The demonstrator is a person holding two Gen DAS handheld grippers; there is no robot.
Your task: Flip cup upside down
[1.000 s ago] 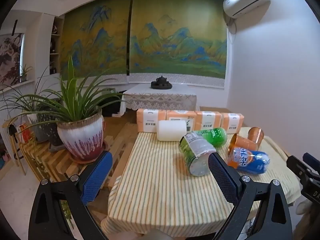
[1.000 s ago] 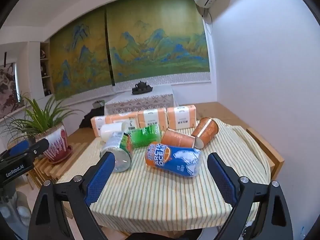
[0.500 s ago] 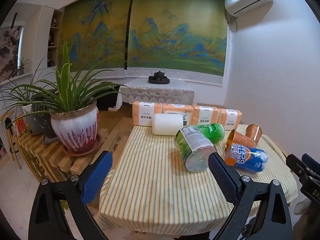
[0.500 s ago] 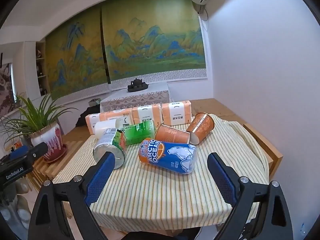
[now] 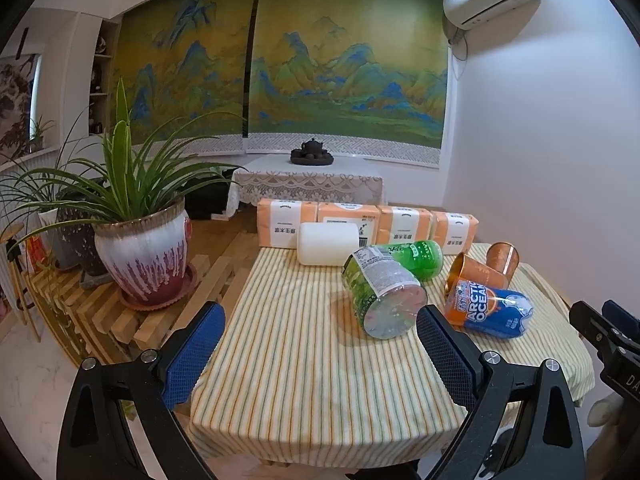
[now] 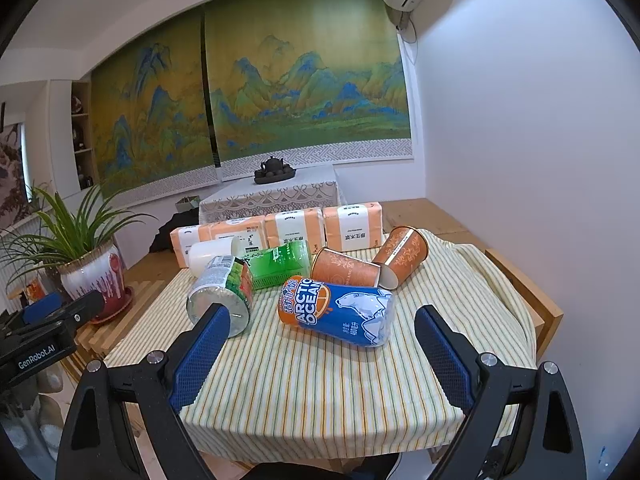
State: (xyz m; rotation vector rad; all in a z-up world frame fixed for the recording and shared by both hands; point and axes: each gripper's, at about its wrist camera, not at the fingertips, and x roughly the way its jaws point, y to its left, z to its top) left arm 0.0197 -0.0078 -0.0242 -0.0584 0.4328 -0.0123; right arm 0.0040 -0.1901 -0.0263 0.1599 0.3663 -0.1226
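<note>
Looking at the bench [image 6: 320, 392], five cups lie on their sides in a cluster mid-cloth. Nearest the right claw [image 6: 320, 356] is the blue Arctic Ocean cup [image 6: 340, 312], with a green cup [image 6: 280, 264] and two orange paper cups [image 6: 344, 268] behind it and a clear-bottomed cup [image 5: 380, 296] in front of the left claw [image 5: 320, 354]. Both claws are spread wide, holding nothing. These look light, thin-walled and easy to crush, so I'd pinch gently across the middle of the body, not the rim.
</note>
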